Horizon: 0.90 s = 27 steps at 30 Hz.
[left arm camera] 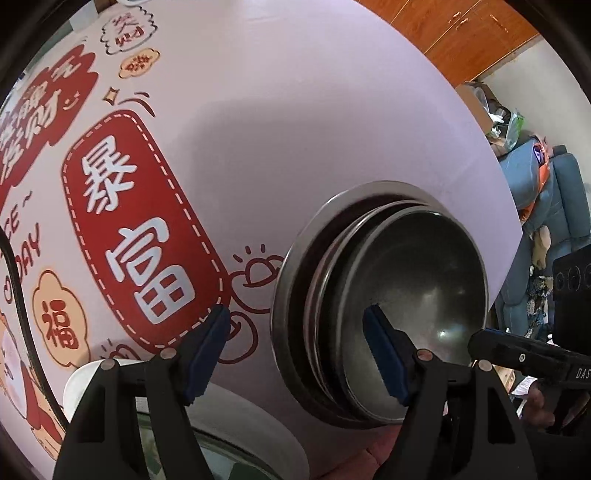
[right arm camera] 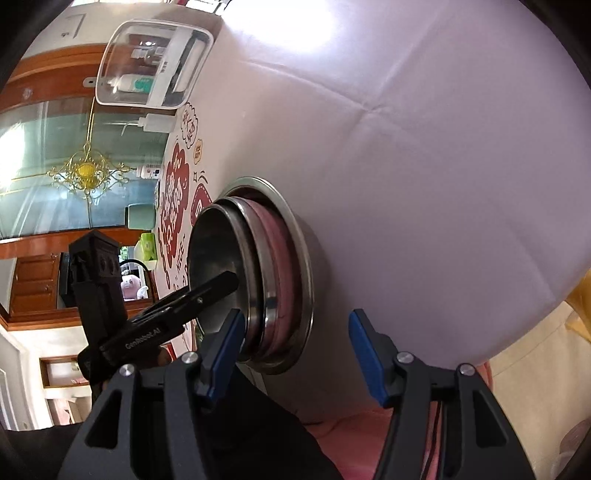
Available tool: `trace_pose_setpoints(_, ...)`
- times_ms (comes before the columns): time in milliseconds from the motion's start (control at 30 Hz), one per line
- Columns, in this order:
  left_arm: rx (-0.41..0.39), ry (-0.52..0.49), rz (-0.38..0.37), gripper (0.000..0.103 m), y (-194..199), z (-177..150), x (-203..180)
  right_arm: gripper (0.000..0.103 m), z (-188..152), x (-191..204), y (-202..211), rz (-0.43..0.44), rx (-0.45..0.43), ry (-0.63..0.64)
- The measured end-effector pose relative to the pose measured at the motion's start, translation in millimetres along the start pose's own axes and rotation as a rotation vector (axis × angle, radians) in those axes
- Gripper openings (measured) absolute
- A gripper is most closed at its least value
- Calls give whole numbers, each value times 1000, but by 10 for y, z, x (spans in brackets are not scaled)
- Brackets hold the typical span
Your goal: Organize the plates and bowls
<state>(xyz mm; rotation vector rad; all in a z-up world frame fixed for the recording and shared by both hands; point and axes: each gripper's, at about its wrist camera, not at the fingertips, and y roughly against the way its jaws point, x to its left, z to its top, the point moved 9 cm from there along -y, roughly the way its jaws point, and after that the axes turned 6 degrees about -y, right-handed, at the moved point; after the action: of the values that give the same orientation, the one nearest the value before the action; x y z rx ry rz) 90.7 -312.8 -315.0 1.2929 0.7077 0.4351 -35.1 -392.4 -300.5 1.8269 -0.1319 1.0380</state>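
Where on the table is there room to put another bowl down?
There is lots of bare tablecloth beyond the stack of metal bowls, up to the clear box in the corner. There is another bare patch between the stack and the red printed label. Right by the stack is crowded: both grippers are there.

The surface (left arm camera: 295, 122) is covered by a pale lilac cloth, creased in the right wrist view, with red and cream printed Chinese characters (left arm camera: 136, 236) along one side. A clear plastic storage box (right arm camera: 155, 62) holding bottles and small items sits at the far end, with a white pump bottle (right arm camera: 157, 122) lying just beside it. Beyond the surface's edge stand wooden cabinets (left arm camera: 461, 29), a blue sofa (left arm camera: 561, 229) piled with clutter, and a glass panel with a gilt ornament (right arm camera: 86, 171). A white dish rim (left arm camera: 85, 380) shows at the near left.
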Motion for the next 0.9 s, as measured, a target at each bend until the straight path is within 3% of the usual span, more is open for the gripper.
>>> trace_pose_setpoints(233, 20, -12, -53, 67, -128, 50, -80, 58, 51, -33, -39, -9, -6, -28)
trace_pose_setpoints(433, 15, -28, -98, 56, -160, 92, -188, 49, 99, -7, -56, -3, -5, -22)
trace_pose_setpoints(667, 19, 0, -152, 49, -187, 78, -213, 36, 137, 68, -75, -1, -3, 10)
trace_pose_setpoints(900, 24, 15, -161, 49, -164, 60, -160, 36, 156, 73, -74, -7, 1, 18)
